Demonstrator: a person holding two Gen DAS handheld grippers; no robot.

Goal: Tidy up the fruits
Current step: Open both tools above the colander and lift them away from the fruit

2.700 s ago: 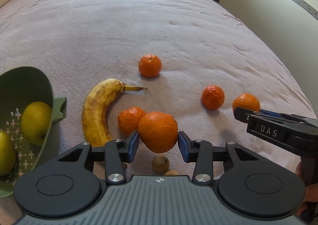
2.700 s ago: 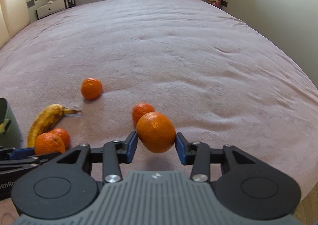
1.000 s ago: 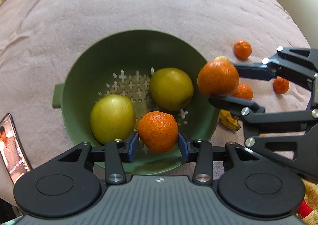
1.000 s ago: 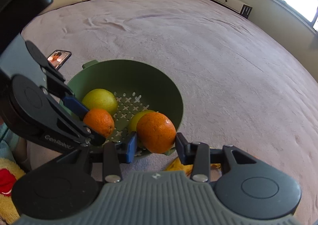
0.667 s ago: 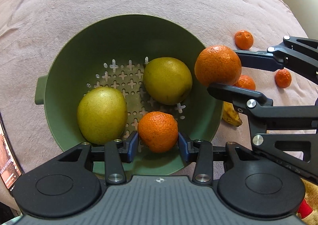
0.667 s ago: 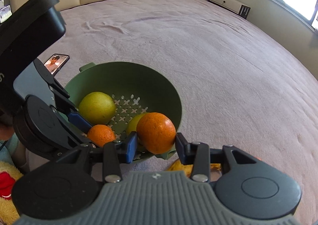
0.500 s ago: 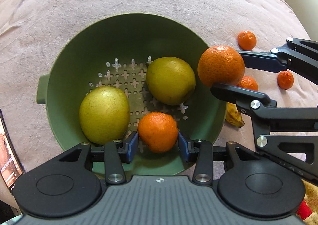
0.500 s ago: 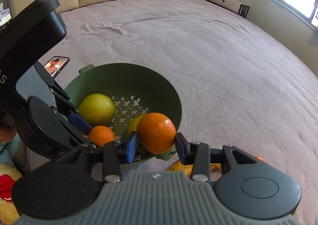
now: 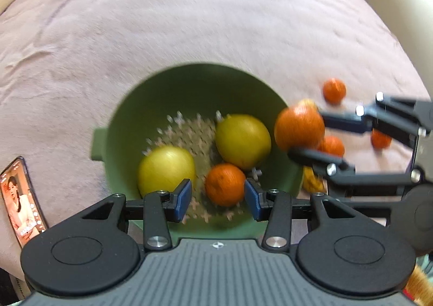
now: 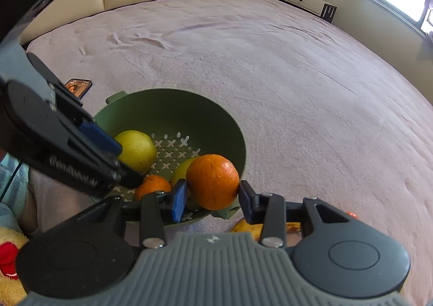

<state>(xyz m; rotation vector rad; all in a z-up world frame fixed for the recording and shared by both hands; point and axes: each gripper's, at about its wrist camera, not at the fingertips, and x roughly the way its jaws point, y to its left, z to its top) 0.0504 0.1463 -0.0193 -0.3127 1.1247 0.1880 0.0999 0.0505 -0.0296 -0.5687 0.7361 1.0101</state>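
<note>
**Left hand-held gripper**: jaws have just been opening and now stand apart. Half a second ago its blue pads still flanked the orange closely; now a clear gap shows on each side, and nothing is clamped.

**Released orange**: lies on the floor of the colander, near the front wall, between and below the parted pads. It appears to touch neither. It sits just beside the right-hand pear, with the left-hand pear close by.

**Right hand-held gripper**: clamped on a second orange, pads pressing both sides. It hangs over the near rim of the colander, not yet inside.

**Still on the bed**: three oranges, one far, one behind the right gripper's fingers and one to the right; a banana is partly hidden beside the colander.

**Also present**: phone lying left of the colander.

**Task status**: one orange counts as delivered. The next step is likely to be dropping the right gripper's orange; room should be left for the left gripper to clear first, since both crowd the same opening.
</note>
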